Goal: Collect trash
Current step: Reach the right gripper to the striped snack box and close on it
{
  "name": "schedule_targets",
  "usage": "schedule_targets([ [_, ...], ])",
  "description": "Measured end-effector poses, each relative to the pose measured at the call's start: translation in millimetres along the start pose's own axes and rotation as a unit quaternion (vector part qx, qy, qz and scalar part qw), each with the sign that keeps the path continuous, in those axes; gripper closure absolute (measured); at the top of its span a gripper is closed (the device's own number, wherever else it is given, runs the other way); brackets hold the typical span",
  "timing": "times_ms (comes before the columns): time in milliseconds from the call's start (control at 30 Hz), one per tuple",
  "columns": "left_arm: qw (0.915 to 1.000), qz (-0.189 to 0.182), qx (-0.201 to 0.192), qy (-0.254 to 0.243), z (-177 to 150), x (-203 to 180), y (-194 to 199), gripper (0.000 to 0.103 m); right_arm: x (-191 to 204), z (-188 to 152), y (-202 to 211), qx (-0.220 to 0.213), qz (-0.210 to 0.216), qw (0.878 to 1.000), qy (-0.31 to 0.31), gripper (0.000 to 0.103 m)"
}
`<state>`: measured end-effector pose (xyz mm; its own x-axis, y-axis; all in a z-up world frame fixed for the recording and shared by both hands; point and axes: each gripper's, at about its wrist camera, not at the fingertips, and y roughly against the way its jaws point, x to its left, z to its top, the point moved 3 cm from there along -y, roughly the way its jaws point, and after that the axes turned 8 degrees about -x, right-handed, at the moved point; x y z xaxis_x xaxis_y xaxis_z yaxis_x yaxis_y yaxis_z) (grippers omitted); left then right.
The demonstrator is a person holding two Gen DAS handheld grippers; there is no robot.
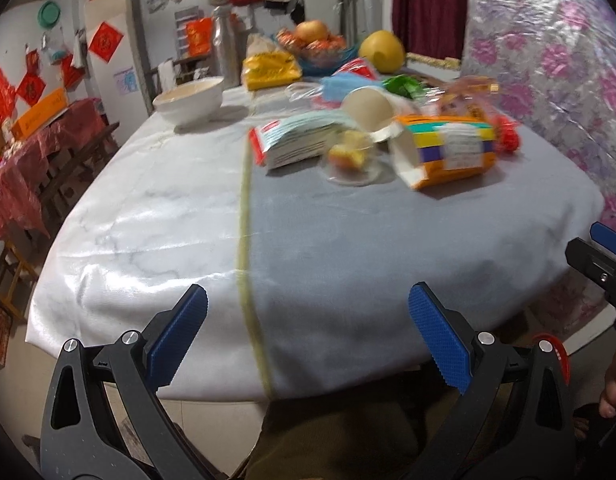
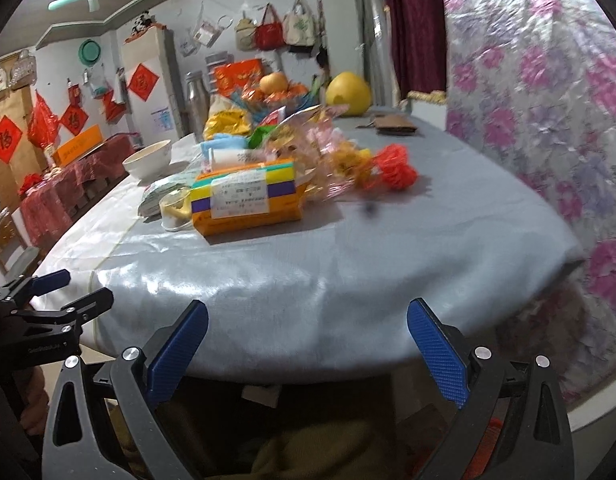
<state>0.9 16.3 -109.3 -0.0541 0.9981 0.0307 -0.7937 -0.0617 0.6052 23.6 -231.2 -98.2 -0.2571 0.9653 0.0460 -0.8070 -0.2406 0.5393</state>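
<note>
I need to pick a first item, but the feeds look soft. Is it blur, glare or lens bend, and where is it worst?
Left wrist view: motion blur smears the paper cup and orange box; glare on the tablecloth at left. Right wrist view: the same box is soft, its label unreadable; sheen near the cloth's front edge. Both: fisheye bends the table edge; gripper fingers stay sharp.

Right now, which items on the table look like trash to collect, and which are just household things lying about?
Likely trash:
tipped paper cup
orange carton
clear plastic cup with food scraps
blue face mask
crinkled clear wrapper

Probably not:
white bowl
fruit bowl
pomelo
metal flask

Both grippers are open and empty.
</note>
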Motion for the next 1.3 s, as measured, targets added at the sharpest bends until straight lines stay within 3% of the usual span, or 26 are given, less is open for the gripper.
schedule_targets([
  [300, 0.9990, 0.023, 0.007, 0.037, 14.8, 34.2, -22.0, 0.006, 45.4, 39.9, -68.3, 0.015, 0.070, 0.997, 0.021, 0.005],
  [667, 0.9991, 0.029, 0.013, 0.030, 21.3, 35.3, -43.8, 0.006, 60.5, 58.6, -135.4, 0.032, 0.025, 0.999, 0.034, 0.005],
  [767, 0.9991, 0.027, 0.011, 0.030, 22.2, 35.5, -45.7, 0.006, 54.5, 54.9, -139.7, 0.038, 0.047, 0.998, 0.009, 0.005],
  [833, 0.9991, 0.029, 0.008, 0.029, 21.4, 34.8, -45.6, 0.006, 45.3, 56.1, -131.3, 0.015, 0.073, 0.997, -0.025, 0.007],
  [867, 0.9991, 0.030, 0.006, 0.030, 21.3, 34.6, -45.6, 0.006, 36.8, 57.8, -127.1, 0.006, 0.100, 0.993, -0.054, 0.020],
  [900, 0.9991, 0.030, 0.005, 0.030, 21.2, 34.6, -45.6, 0.006, 32.0, 57.8, -125.4, 0.008, 0.118, 0.991, -0.070, 0.044],
  [933, 0.9991, 0.030, 0.004, 0.030, 21.3, 34.6, -45.7, 0.006, 27.7, 57.3, -124.8, 0.012, 0.129, 0.988, -0.080, 0.057],
  [967, 0.9991, 0.030, 0.004, 0.030, 21.4, 34.7, -45.6, 0.006, 21.6, 56.4, -123.2, 0.017, 0.138, 0.986, -0.091, 0.080],
  [1000, 0.9991, 0.030, 0.003, 0.030, 21.9, 34.1, -45.9, 0.006, 16.7, 55.4, -120.1, 0.016, 0.140, 0.985, -0.098, 0.095],
  [1033, 0.9991, 0.030, 0.002, 0.030, 22.0, 34.1, -45.9, 0.006, 13.2, 54.2, -117.5, 0.012, 0.139, 0.985, -0.101, 0.098],
  [1233, 0.9989, 0.032, 0.001, 0.033, 22.1, 33.9, -45.3, 0.006, 1.2, 55.5, -95.9, -0.006, 0.116, 0.989, -0.095, 0.097],
  [1267, 0.9989, 0.032, 0.002, 0.033, 22.2, 33.8, -45.2, 0.006, -0.2, 56.4, -94.9, -0.004, 0.116, 0.988, -0.102, 0.089],
  [1300, 0.9989, 0.032, 0.001, 0.034, 22.2, 34.0, -45.3, 0.006, -0.1, 56.7, -93.7, -0.008, 0.114, 0.988, -0.107, 0.052],
])
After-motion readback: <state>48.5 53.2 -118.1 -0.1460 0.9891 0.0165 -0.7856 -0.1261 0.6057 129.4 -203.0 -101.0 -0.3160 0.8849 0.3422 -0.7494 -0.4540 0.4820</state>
